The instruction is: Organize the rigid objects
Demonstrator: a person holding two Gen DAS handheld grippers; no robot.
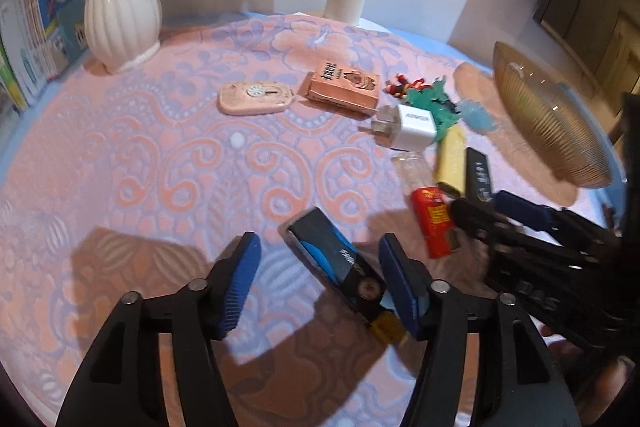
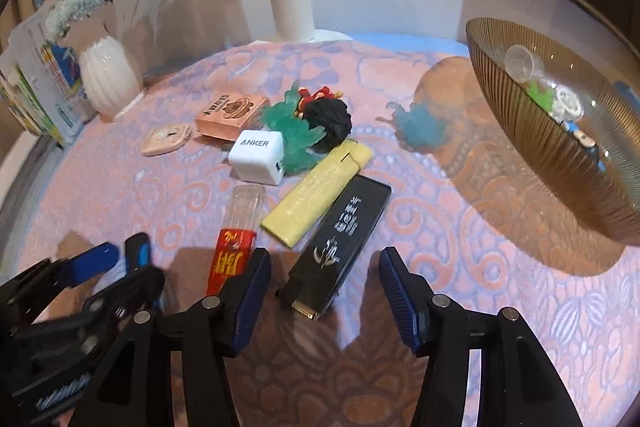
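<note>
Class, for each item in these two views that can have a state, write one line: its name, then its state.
Left gripper: open, blue-and-black lighter between its fingers, touching one pad.
Right gripper: open, astride the flat black lighter, not gripping.
Ribbed amber glass bowl: upright, holding small items.
White ribbed vase: upright, flowers in it.
White charger cube: unplugged, lying on the cloth.
Yellow lighter: lying flat.
Red-labelled clear lighter: lying flat.

The white charger cube point(image 2: 258, 163) bore the brand "ANKER" in grey capitals on its upper face, while the characters printed on the black lighter point(image 2: 340, 239), the red lighter point(image 2: 232, 261) and the pink box point(image 2: 230, 115) stayed too blurred to read.
</note>
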